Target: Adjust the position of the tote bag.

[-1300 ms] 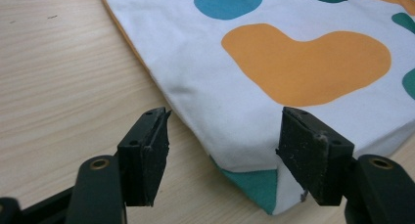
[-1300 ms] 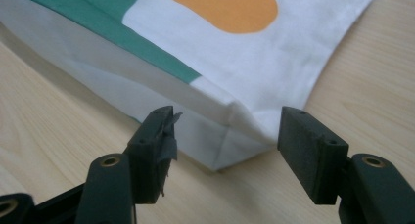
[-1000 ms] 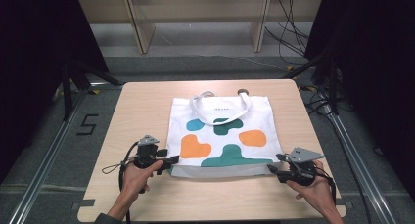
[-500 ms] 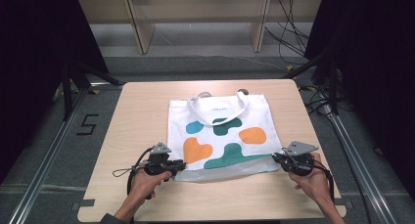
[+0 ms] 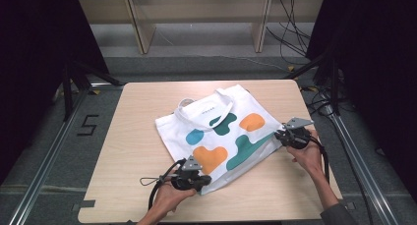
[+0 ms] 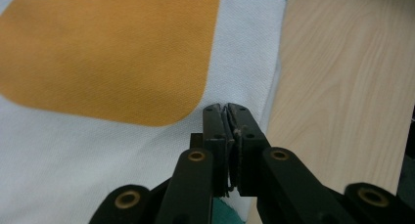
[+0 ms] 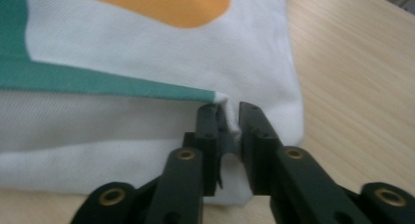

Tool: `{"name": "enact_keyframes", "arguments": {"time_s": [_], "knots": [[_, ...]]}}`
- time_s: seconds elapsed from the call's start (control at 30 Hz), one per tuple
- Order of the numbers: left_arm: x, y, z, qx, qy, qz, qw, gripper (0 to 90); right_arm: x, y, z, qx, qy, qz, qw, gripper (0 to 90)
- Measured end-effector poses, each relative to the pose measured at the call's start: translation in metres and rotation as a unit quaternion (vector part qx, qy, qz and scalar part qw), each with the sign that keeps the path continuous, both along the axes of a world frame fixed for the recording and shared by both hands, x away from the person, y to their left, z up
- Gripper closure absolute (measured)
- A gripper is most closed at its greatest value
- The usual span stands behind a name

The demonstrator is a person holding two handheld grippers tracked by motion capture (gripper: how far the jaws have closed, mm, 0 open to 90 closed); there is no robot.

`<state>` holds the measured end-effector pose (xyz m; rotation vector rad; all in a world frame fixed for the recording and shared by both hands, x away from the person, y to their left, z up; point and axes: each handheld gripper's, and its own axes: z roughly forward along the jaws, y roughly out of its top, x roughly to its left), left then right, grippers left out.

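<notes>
A white tote bag [image 5: 216, 131] with orange, teal and blue blobs lies skewed on the wooden table [image 5: 133, 136], handles toward the far side. My left gripper [image 5: 199, 182] is shut on the bag's near bottom corner, the cloth [image 6: 147, 150] pinched between its jaws. My right gripper [image 5: 281, 135] is shut on the bag's other bottom corner at the right. In the right gripper view the white cloth [image 7: 147, 131] folds into the closed jaws, beside a teal patch [image 7: 73, 77]. An orange patch [image 6: 103, 48] lies ahead of the left gripper [image 6: 228, 111].
The table's right edge [image 5: 319, 136] is close to my right hand. A cable [image 5: 157, 185] trails from the left gripper over the near table. Metal rails [image 5: 44, 161] run along both sides on the floor; shelving legs [image 5: 142, 33] stand beyond the far edge.
Both grippers have swung the bag's bottom edge: the left one moved right and nearer, the right one moved farther away, so the bag now lies rotated on the table.
</notes>
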<state>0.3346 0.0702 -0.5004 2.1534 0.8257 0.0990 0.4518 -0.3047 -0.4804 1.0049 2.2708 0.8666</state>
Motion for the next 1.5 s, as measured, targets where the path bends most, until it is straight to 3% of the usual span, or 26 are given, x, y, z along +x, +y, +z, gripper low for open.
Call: {"name": "enact_keyframes", "arguments": {"time_s": [0.07,0.13,0.17,0.2,0.33,0.47,0.57,0.6,0.67,0.73,0.8,0.9,0.93,0.97,1.0,1.03,1.07,1.1,1.13,1.2,1.23,1.27,1.3,1.33,1.4,1.5], "knots": [[0.001,-0.004,-0.002,0.000,-0.001,-0.008,1.0000,85.8,-0.001,-0.001,0.004,0.019,-0.002,-0.025,0.9995,70.0],[0.001,-0.005,-0.003,-0.002,0.004,-0.006,1.0000,85.8,-0.005,-0.002,0.008,0.025,0.001,-0.028,0.9993,67.9],[0.002,-0.004,-0.003,0.001,0.006,-0.014,0.9999,85.8,-0.014,-0.010,0.017,-0.013,-0.017,-0.039,0.9990,69.1],[0.001,-0.006,-0.004,-0.010,0.008,-0.003,0.9999,85.8,-0.020,-0.013,0.021,-0.009,-0.021,-0.036,0.9991,70.2],[0.002,-0.018,-0.006,-0.020,0.022,0.000,0.9995,85.4,-0.052,-0.009,0.022,0.036,0.012,-0.016,0.9991,73.6],[0.003,-0.040,-0.006,-0.025,0.019,-0.009,0.9995,84.5,-0.073,0.001,0.014,0.054,0.047,-0.001,0.9974,74.1],[0.005,-0.052,-0.006,-0.020,0.012,-0.021,0.9995,84.3,-0.077,0.004,0.016,0.064,0.048,-0.003,0.9968,73.9],[0.005,-0.061,-0.007,-0.028,0.011,-0.016,0.9994,84.2,-0.077,0.008,0.018,0.067,0.031,0.011,0.9972,74.0],[0.007,-0.073,-0.008,-0.028,0.011,-0.017,0.9994,84.3,-0.079,0.014,0.018,0.070,0.031,0.022,0.9968,74.3],[0.009,-0.083,-0.008,-0.029,0.009,-0.017,0.9994,84.4,-0.079,0.016,0.019,0.062,0.027,0.024,0.9974,74.6],[0.011,-0.091,-0.007,-0.023,0.001,-0.026,0.9994,82.4,-0.083,0.027,0.018,0.069,0.041,0.042,0.9959,74.5],[0.012,-0.089,-0.001,-0.041,0.016,-0.037,0.9983,75.2,-0.083,0.030,0.015,0.056,0.047,0.042,0.9965,74.0],[0.009,-0.075,0.011,-0.039,-0.006,-0.044,0.9983,65.6,-0.083,0.030,0.013,0.047,0.041,0.036,0.9974,73.3],[0.009,-0.064,0.018,-0.031,-0.016,-0.036,0.9987,63.8,-0.082,0.029,0.013,0.045,0.036,0.041,0.9975,73.2],[0.009,-0.064,0.018,-0.031,-0.016,-0.036,0.9987,60.7,-0.083,0.029,0.014,0.051,0.040,0.038,0.9972,73.0],[0.010,-0.051,0.024,-0.033,-0.018,-0.035,0.9987,60.7,-0.083,0.029,0.014,0.051,0.040,0.038,0.9972,73.0],[0.014,-0.020,0.035,-0.046,-0.016,-0.024,0.9985,53.2,-0.085,0.027,0.015,0.055,0.034,0.044,0.9970,71.7],[0.014,-0.020,0.035,-0.046,-0.016,-0.024,0.9985,51.6,-0.085,0.027,0.015,0.055,0.034,0.044,0.9970,71.7],[0.022,0.015,0.041,-0.027,-0.023,-0.009,0.9993,49.5,-0.086,0.028,0.015,0.055,0.032,0.050,0.9967,70.2],[0.032,0.051,0.041,0.016,-0.026,0.027,0.9992,46.5,-0.090,0.032,0.015,0.060,0.042,0.048,0.9962,68.1],[0.032,0.051,0.041,0.016,-0.026,0.027,0.9992,44.2,-0.090,0.032,0.015,0.060,0.042,0.048,0.9962,68.1],[0.043,0.086,0.037,0.039,-0.027,0.078,0.9959,43.1,-0.095,0.036,0.015,0.061,0.039,0.052,0.9960,66.9],[0.043,0.086,0.037,0.039,-0.027,0.078,0.9959,43.1,-0.095,0.036,0.015,0.061,0.039,0.052,0.9960,66.9],[0.050,0.106,0.034,0.057,-0.026,0.106,0.9924,43.1,-0.096,0.037,0.015,0.060,0.040,0.055,0.9959,66.7],[0.059,0.128,0.029,0.067,-0.019,0.143,0.9873,39.7,-0.102,0.042,0.015,0.061,0.044,0.060,0.9954,65.5],[0.069,0.144,0.019,0.074,-0.020,0.153,0.9853,40.7,-0.105,0.045,0.014,0.060,0.054,0.065,0.9946,64.8]]}}
